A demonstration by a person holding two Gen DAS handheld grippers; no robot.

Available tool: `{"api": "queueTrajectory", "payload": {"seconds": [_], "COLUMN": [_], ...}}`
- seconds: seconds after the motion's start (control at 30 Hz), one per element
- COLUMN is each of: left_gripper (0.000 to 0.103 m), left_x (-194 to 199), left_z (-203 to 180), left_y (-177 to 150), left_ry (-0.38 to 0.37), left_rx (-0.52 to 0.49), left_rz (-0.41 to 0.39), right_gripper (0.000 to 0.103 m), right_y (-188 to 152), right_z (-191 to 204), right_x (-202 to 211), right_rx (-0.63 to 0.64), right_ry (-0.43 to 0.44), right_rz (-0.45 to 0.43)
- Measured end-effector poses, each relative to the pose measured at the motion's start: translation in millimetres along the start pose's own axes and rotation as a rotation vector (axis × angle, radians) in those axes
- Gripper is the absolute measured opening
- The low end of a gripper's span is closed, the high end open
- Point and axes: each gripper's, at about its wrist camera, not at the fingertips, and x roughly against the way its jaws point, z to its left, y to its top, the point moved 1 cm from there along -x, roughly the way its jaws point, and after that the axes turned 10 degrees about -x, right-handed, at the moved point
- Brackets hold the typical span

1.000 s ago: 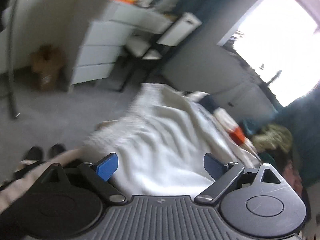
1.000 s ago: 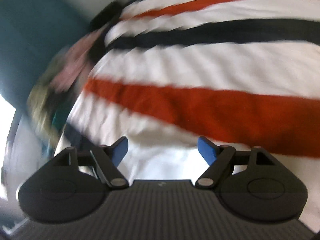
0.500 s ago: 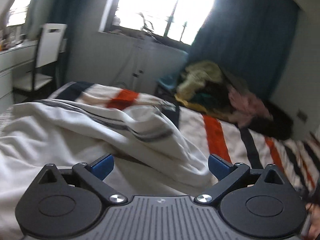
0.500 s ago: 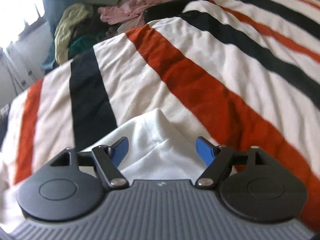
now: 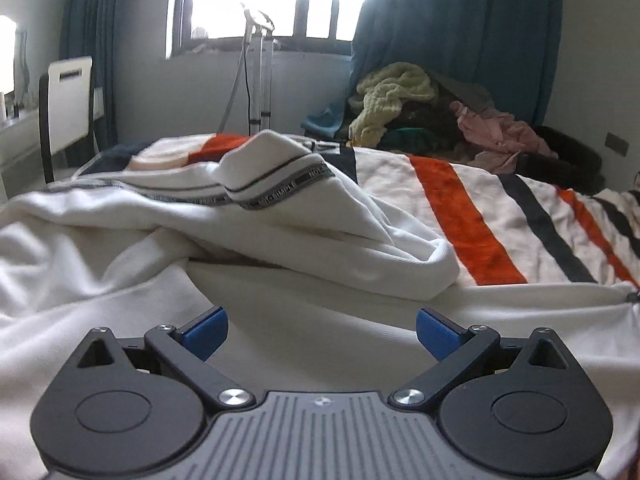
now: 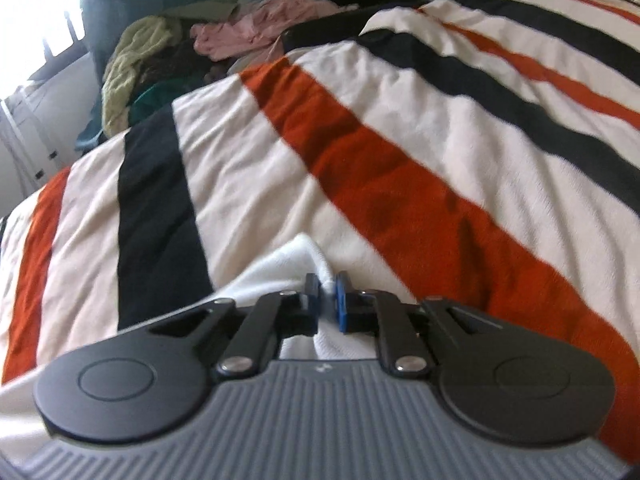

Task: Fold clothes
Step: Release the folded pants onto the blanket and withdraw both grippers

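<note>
Striped bed cover (image 6: 400,168) is spread under a white garment (image 5: 280,216). Its corner is pinched by the right claw (image 6: 327,298); the left claw (image 5: 320,330) is held wide.

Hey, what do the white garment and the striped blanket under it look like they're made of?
White garment: seems a thick, matte cotton-type knit, perhaps sweatshirt jersey; it falls in soft rounded folds and carries a woven lettered tape trim. The right tongs pinch one bunched corner of it.
Striped blanket: looks like a fuzzy, matte woven or brushed fabric, wool or acrylic; the stripe edges are slightly blurry and the surface is napped.
</note>
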Motion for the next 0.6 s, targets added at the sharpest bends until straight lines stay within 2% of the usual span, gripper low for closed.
{"api": "queueTrajectory", "payload": {"seconds": [0.13, 0.23, 0.27, 0.3, 0.37, 0.5, 0.6], "left_gripper": [0.101, 0.101, 0.101, 0.101, 0.101, 0.101, 0.101], "left_x": [11.4, 16.7, 18.2, 19.6, 22.2, 27.9, 33.1], "left_z": [-0.6, 0.4, 0.9, 1.4, 2.5, 4.6, 6.3], "left_y": [1.4, 2.9, 3.1, 3.1, 3.1, 2.9, 2.7], "left_ry": [-0.007, -0.011, -0.009, -0.006, -0.001, 0.013, 0.025], "left_rx": [-0.013, -0.007, -0.006, -0.006, -0.005, -0.005, -0.005], "left_rz": [-0.006, -0.019, -0.024, -0.027, -0.034, -0.049, -0.061], "right_gripper": [0.012, 0.022, 0.033, 0.049, 0.067, 0.069, 0.069], "right_y": [-2.7, -4.7, -5.3, -6.0, -7.3, -10.3, -14.9], "right_z": [13.0, 22.7, 26.0, 29.2, 35.7, 50.3, 75.5], "right_x": [12.1, 21.2, 24.2, 27.2, 33.3, 47.9, 81.3], "right_rx": [0.035, 0.062, 0.071, 0.080, 0.097, 0.135, 0.186], "right_ry": [0.010, 0.017, 0.020, 0.022, 0.027, 0.046, 0.140], "right_rz": [-0.020, -0.035, -0.040, -0.045, -0.055, -0.077, -0.107]}}
